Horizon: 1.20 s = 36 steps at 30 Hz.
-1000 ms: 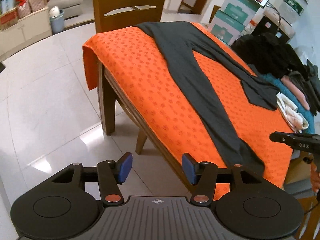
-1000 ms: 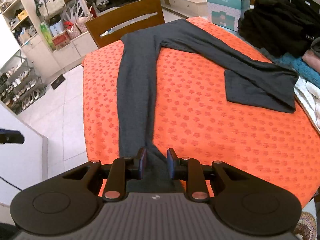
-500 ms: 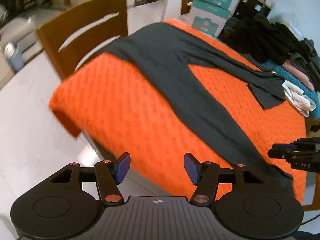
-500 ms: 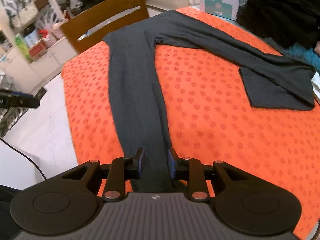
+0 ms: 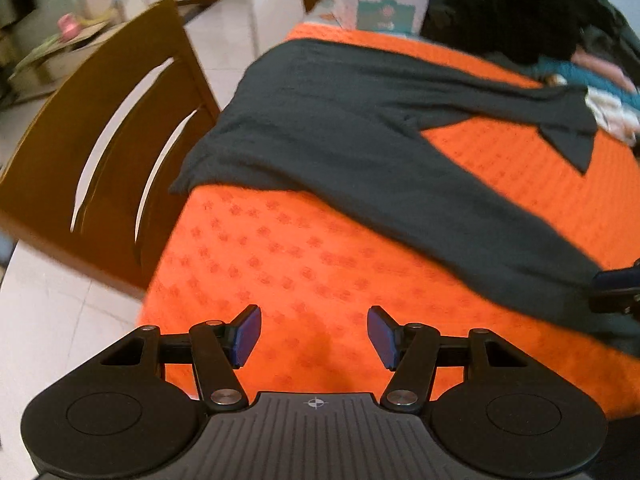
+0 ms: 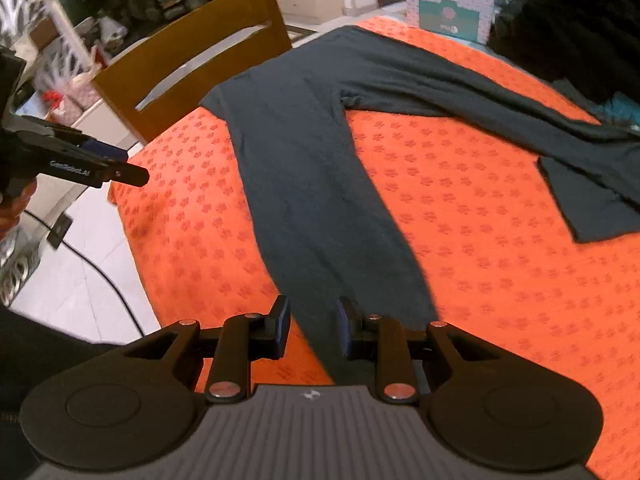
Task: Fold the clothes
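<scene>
Dark grey trousers [image 5: 340,120] lie spread on the orange patterned tablecloth [image 5: 280,260]. The waist is at the chair end and the two legs splay apart. My left gripper [image 5: 314,334] hangs open over bare orange cloth near the table's corner, with nothing between its blue pads. My right gripper [image 6: 314,322] hovers over the lower end of the near trouser leg [image 6: 320,220]. Its jaws stand a narrow gap apart, dark fabric shows between them, and the pads do not visibly press on it. Each gripper shows at the edge of the other's view: the left gripper [image 6: 120,174] and the right gripper [image 5: 616,286].
A wooden chair [image 5: 100,140] stands against the table's end by the waist. A pile of dark and coloured clothes [image 6: 580,40] and teal boxes [image 6: 452,0] crowd the far side. A cable [image 6: 108,280] trails over the tiled floor.
The left gripper swung from over the floor beside the table to above the cloth near the chair, rolling as it went. The right gripper moved in along the near leg. Neither jaw gap changed visibly.
</scene>
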Each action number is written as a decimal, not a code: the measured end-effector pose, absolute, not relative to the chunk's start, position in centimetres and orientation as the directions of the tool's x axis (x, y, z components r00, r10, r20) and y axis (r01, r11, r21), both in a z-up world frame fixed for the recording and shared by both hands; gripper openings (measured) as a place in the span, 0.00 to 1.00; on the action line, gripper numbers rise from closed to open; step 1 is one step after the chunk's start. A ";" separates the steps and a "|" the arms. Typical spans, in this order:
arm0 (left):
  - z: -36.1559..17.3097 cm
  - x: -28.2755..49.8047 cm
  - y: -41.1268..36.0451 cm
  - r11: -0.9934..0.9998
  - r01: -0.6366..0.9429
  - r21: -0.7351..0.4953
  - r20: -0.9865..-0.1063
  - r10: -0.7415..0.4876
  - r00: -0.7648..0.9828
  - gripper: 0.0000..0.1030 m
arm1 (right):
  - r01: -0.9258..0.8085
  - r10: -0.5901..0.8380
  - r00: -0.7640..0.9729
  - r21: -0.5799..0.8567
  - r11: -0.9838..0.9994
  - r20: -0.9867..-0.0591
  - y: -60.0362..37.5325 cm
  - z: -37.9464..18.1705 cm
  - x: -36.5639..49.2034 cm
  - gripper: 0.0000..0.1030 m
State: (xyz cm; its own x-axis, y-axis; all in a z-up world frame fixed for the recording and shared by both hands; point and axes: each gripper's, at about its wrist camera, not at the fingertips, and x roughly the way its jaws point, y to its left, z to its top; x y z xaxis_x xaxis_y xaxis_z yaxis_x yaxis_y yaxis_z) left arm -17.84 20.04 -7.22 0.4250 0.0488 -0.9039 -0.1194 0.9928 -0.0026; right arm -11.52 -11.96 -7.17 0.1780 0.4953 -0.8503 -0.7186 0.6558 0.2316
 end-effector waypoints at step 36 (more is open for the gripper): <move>-12.1 -6.0 27.8 0.836 0.537 0.113 -0.922 -0.114 0.371 0.18 | -0.454 0.187 0.345 0.011 0.891 -0.920 -0.5 -11.1 -12.3 0.18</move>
State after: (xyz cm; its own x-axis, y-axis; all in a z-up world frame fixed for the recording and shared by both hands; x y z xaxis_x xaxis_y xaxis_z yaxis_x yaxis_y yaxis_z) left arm -6.00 27.77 -12.12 0.3709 -0.1137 -0.9217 0.5375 0.8357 0.1132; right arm -12.33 -0.51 -11.10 0.3452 0.1874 -0.9196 -0.4541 0.8909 0.0111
